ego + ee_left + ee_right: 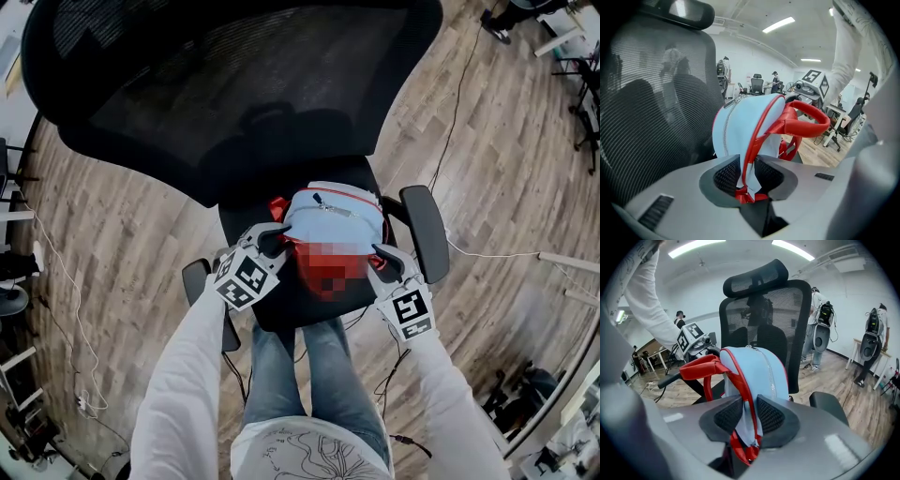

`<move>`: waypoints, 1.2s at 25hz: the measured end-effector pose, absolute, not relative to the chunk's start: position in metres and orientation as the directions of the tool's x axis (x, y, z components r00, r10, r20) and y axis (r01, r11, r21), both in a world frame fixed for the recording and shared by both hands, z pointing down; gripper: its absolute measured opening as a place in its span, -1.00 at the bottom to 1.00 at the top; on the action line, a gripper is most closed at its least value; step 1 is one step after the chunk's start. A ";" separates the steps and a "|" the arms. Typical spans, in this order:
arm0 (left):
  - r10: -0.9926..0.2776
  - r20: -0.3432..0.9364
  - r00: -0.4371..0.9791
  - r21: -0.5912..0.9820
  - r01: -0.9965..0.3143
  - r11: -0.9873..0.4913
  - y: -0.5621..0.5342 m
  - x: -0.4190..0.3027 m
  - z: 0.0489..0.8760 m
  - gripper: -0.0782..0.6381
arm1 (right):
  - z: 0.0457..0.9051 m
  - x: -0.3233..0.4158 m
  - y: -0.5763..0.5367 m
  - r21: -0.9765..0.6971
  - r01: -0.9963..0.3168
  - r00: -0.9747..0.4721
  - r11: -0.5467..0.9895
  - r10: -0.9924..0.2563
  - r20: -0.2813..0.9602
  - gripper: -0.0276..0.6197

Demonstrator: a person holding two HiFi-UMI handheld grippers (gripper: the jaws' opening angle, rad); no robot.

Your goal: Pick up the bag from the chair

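Observation:
A light blue bag (pixel 333 220) with red trim and red straps stands on the seat (pixel 281 305) of a black mesh office chair (pixel 234 84). My left gripper (pixel 278 236) is at the bag's left side and my right gripper (pixel 382 255) at its right side. In the left gripper view the left gripper (pixel 747 176) is shut on the bag's (pixel 740 126) red-piped edge, with blue fabric pinched between the pads. In the right gripper view the right gripper (pixel 749 416) is shut on the bag's (pixel 761 371) other edge the same way. A red strap (pixel 806 122) loops out beside the bag.
The chair's armrests (pixel 425 230) (pixel 195 278) flank both grippers and its tall backrest rises just behind the bag. Cables (pixel 459 103) trail over the wooden floor. The person's legs (pixel 309 375) stand right in front of the seat. People and desks are far off in the room.

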State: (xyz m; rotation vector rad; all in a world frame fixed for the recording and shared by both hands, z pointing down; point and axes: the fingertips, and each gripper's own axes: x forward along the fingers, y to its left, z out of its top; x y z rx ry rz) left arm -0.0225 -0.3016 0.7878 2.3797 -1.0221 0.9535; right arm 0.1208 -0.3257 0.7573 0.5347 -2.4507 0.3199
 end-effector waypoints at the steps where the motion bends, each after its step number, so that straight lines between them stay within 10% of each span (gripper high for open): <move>1: -0.493 0.705 0.509 0.081 -0.749 -0.658 -0.304 -0.023 0.784 -0.52 | 0.756 0.122 -0.329 -0.105 -0.460 -0.732 0.881 -0.310 0.607 -0.59; 30: -0.720 0.492 0.489 -0.057 -0.808 -0.587 -0.309 -0.041 0.540 -0.52 | 0.530 0.105 -0.337 -0.011 -0.512 -0.793 0.859 -0.468 0.389 -0.63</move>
